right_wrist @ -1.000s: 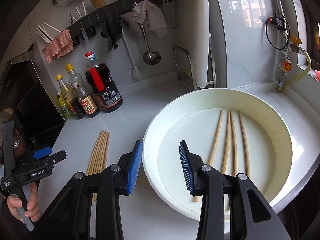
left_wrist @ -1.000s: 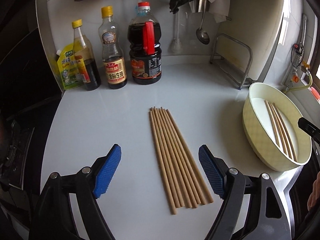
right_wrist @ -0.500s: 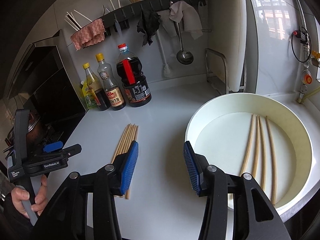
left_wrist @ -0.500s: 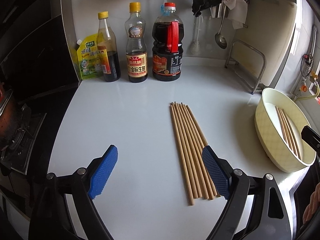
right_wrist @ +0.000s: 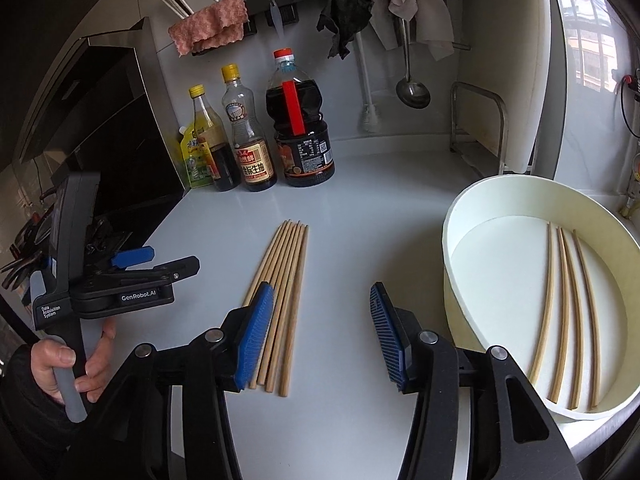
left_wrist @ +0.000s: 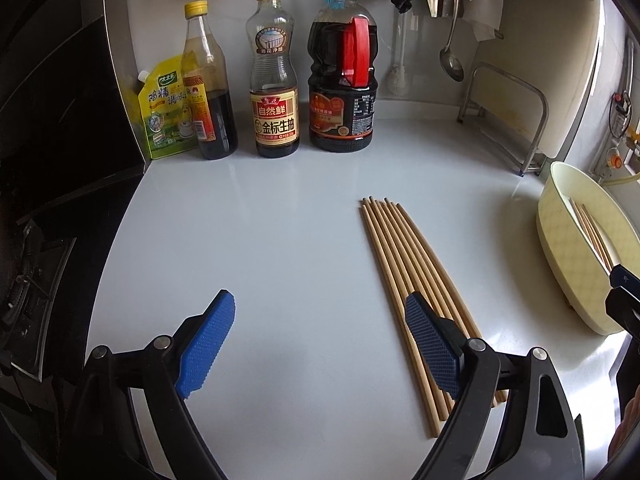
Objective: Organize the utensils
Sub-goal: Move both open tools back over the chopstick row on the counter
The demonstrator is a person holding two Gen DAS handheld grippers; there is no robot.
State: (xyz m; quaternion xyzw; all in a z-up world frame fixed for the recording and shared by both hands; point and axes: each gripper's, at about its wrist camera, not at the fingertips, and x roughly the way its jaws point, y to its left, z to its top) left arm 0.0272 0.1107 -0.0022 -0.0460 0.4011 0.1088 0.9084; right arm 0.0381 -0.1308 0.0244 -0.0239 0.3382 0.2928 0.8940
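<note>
We are seeing a bundle of chopsticks point(right_wrist: 282, 292) lying on the white counter point(left_wrist: 280, 248), with four more lying in the basin point(right_wrist: 460, 248) to the right. Our left tool point(left_wrist: 316, 344) is hanging wide open and empty beside the bundle. Our right tool point(right_wrist: 320, 332) is opening, nothing between its jaws. Bottles point(left_wrist: 276, 80) are standing behind.

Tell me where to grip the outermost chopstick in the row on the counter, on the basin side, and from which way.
Grip the outermost chopstick near its close end, coming from above with pads across its width. It lies flat on the counter with bare surface toward the basin, so one pad probably fits there; the neighbour crowds the other.
</note>
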